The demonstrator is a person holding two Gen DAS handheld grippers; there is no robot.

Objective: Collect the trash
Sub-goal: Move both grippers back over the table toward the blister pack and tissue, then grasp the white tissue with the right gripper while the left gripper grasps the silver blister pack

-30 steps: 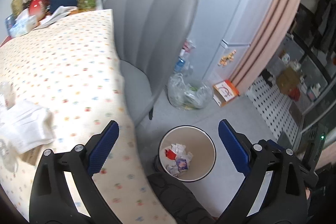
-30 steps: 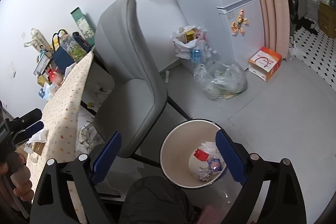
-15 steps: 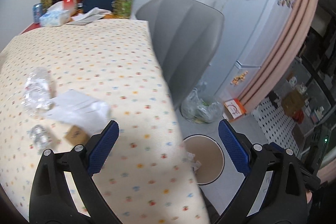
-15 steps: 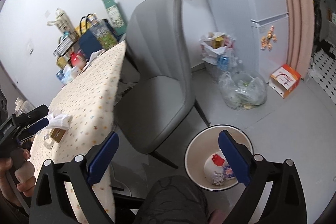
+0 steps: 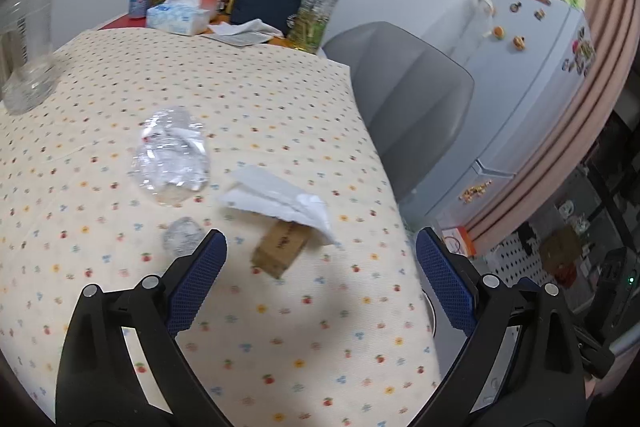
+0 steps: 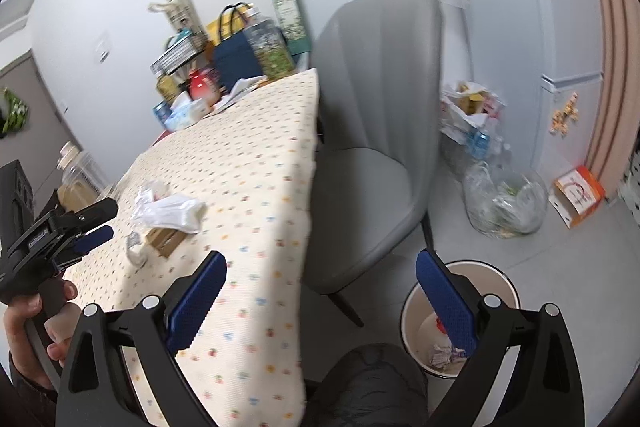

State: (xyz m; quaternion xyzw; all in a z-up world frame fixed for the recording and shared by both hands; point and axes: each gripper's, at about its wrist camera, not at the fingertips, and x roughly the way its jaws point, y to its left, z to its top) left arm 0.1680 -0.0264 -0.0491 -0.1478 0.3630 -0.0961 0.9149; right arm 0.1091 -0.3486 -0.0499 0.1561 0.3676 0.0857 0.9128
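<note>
On the dotted tablecloth lie a white crumpled tissue, a small brown cardboard box partly under it, a crushed clear plastic bottle and a small clear cap-like piece. My left gripper is open and empty, just short of the box. It also shows in the right wrist view. My right gripper is open and empty, over the table's edge. The round bin with crumpled trash stands on the floor at lower right.
A grey chair stands between table and bin. Bags, bottles and a tissue box crowd the table's far end. A glass jar stands at far left. A clear trash bag and orange box lie by the fridge.
Both grippers swung away from the bin toward the table. The left gripper now faces the tissue, box and crushed bottle from close by. Both stay open.
</note>
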